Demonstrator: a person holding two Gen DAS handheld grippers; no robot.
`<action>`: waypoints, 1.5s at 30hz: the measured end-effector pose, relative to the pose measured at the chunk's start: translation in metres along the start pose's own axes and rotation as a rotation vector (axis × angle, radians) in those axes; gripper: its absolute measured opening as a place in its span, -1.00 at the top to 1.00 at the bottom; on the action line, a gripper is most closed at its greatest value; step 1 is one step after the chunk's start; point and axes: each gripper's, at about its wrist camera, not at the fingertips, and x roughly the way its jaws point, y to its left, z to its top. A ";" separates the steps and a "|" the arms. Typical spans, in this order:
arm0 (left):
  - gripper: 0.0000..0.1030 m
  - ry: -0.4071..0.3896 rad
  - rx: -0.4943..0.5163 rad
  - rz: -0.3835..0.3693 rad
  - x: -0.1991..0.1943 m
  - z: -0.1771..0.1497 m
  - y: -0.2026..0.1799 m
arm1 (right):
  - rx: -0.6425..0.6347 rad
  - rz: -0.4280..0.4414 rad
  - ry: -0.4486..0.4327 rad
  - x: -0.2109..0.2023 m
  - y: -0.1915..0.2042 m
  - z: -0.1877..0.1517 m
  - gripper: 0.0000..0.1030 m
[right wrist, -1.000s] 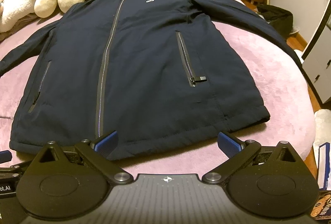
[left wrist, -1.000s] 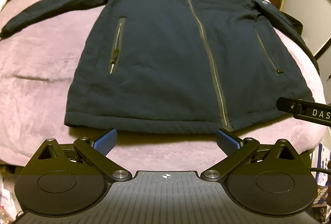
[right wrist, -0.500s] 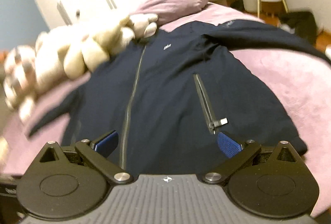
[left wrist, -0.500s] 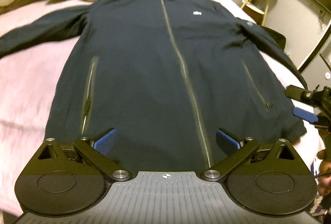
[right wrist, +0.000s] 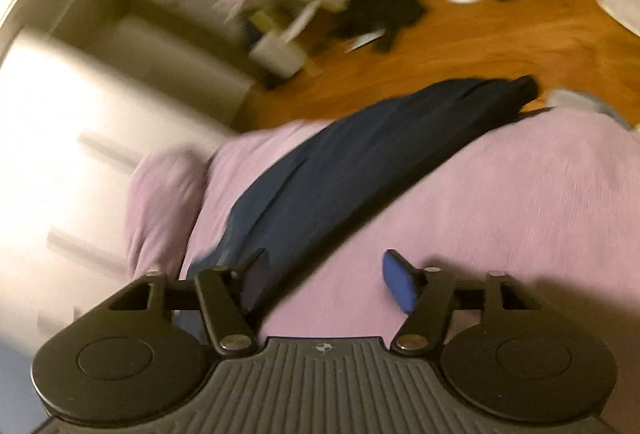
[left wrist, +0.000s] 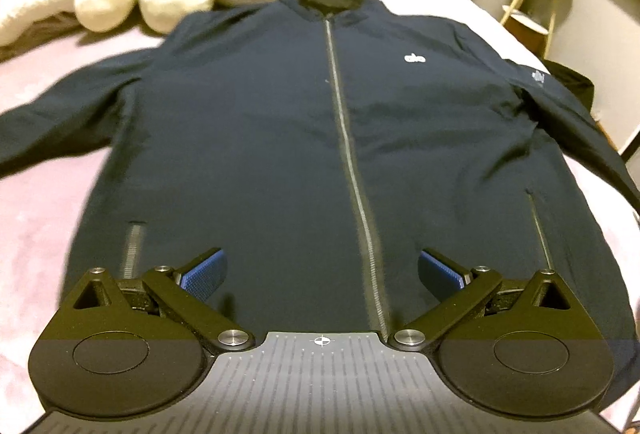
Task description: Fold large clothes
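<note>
In the left wrist view, the navy jacket (left wrist: 280,153) is seen spread flat, zipped, on the pink bed (left wrist: 36,234); the left gripper (left wrist: 320,274) is held over its lower front, fingers wide and empty. In the right wrist view, the right gripper (right wrist: 324,280) is closing beside the jacket's sleeve (right wrist: 360,153), nothing pinched; the sleeve should be gripped squarely before it is folded inward.

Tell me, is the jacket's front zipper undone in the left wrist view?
No, the jacket lies flat on the bed with its zipper closed up to the collar.
</note>
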 end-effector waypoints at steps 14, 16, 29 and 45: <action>-1.00 0.003 -0.040 0.061 0.037 0.020 0.027 | 0.241 -0.034 -0.066 0.080 -0.051 0.047 0.73; -1.00 -0.002 -0.062 0.056 0.035 0.020 0.039 | 0.182 -0.098 -0.052 0.082 -0.037 0.057 0.74; -1.00 -0.072 -0.182 0.028 0.014 0.024 0.094 | -1.694 0.068 -0.150 0.086 0.210 -0.243 0.72; -1.00 -0.076 -0.261 -0.389 0.088 0.102 0.064 | -1.393 0.164 0.124 0.062 0.207 -0.241 -0.47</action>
